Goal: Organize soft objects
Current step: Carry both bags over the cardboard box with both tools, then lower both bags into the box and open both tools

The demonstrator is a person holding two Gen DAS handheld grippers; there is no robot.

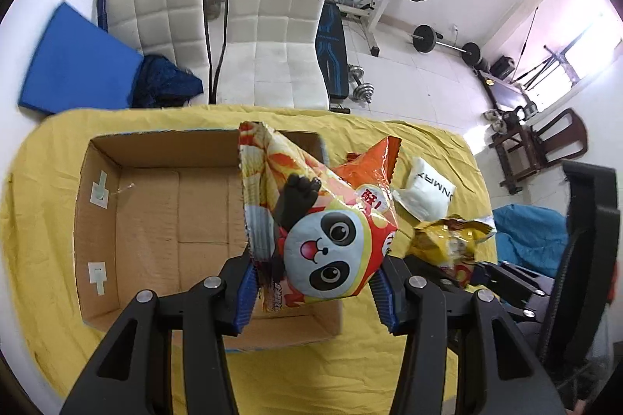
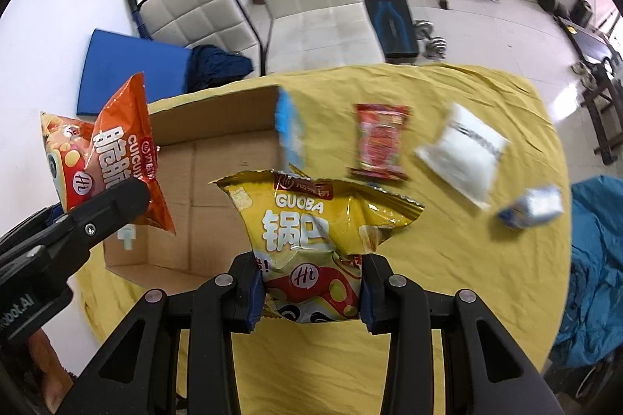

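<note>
Progress check, read left to right across the yellow-covered table [image 2: 447, 278].

Cardboard box [image 1: 155, 204] sits open at the left of the table; the floor of it that shows is bare — nothing packed yet, as far as either view reaches.

Left gripper [image 1: 315, 288] is pinching the orange panda snack bag [image 1: 331, 220] by its lower end, blue pads pressed into both sides. The bag hangs in the air above the box's right wall, partly over the opening. It also shows at the left edge of the right wrist view.

Right gripper [image 2: 311, 292] is clamped on the yellow snack bag [image 2: 315, 220], also lifted clear of the cloth, just to the right of the box's near corner.

Still lying on the table, right of the box: red packet [image 2: 379, 142], then white pouch [image 2: 463, 154], then a small blue-and-white packet [image 2: 531, 206] near the table's right edge. Motion blur on these; labels unreadable.

Judgement — early stage. Two of five visible soft items are in hand and on course for the box, none deposited. Remaining: drop both bags in, then fetch the three on the cloth. A light blue item at the box's far right corner is too blurred to identify.
</note>
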